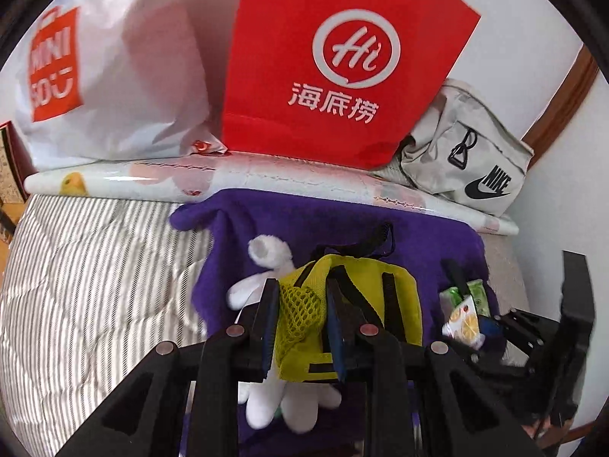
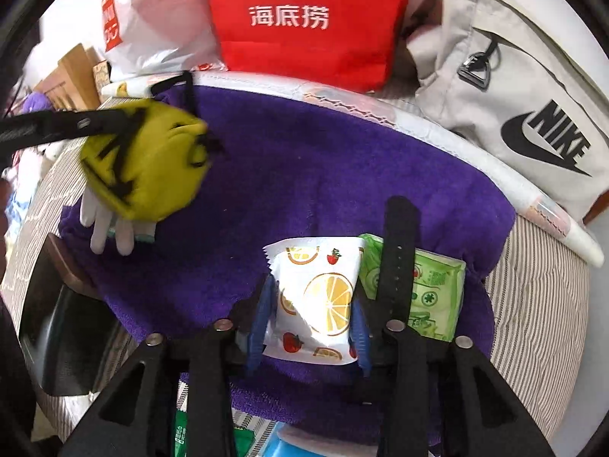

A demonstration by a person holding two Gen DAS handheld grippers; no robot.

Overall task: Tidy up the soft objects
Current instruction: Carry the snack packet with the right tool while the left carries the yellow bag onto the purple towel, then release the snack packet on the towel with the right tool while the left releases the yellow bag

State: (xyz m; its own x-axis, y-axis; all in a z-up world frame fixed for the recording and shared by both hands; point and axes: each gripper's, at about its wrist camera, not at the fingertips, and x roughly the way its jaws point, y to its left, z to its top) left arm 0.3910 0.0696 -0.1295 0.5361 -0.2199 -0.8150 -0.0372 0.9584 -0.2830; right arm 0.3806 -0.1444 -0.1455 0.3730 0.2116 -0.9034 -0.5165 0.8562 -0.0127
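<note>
- Left wrist view: we see our left gripper (image 1: pixel 300 327) with its jaws narrowed onto the mesh side of one yellow toy backpack (image 1: pixel 344 304), which is strapped to one white plush toy (image 1: pixel 266 262). We judge the grip on the backpack carries the whole toy over the purple towel (image 1: pixel 418 240) spread on the striped bed (image 1: pixel 95 266), likely the gathering spot.
- Behind stand one red bag (image 1: pixel 342 57), one white bag (image 1: pixel 125 76) and one grey Nike bag (image 1: pixel 472 163).
- Right wrist view: our right gripper (image 2: pixel 312 327) straddles one fruit-printed tissue pack (image 2: pixel 316 297) lying on the towel, just beside one green tissue pack (image 2: pixel 434 293). Its jaws stand part open; whether the pads press the pack we cannot tell.
</note>
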